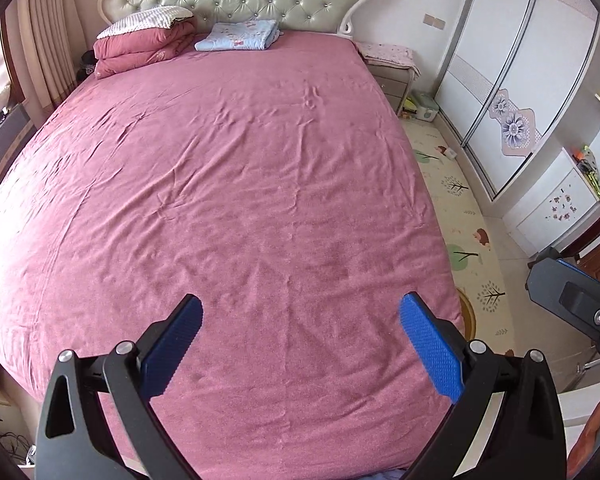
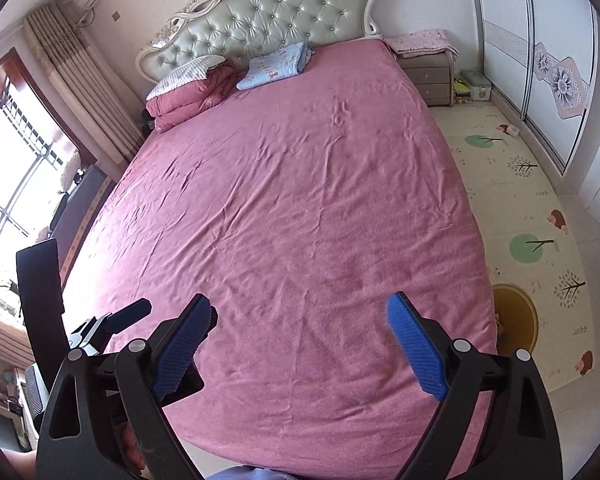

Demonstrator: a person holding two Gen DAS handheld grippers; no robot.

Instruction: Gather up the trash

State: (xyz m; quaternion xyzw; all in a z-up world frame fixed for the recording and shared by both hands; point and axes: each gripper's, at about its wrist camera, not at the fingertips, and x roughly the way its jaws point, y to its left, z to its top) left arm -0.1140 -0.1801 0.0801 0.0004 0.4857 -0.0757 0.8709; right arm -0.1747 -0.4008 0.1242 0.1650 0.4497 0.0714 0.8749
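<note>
No writing is legible anywhere. Both the left gripper and right gripper gape wide, holding nothing, above the pink bed. No trash can be made out; small items on the floor mat are too tiny to identify.

You've one bed; one folded quilt; one blue blanket. You hold two grippers: left gripper; right gripper.

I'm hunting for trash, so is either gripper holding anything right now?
No, the left gripper and right gripper both stand open and empty above the pink bedsheet.
</note>
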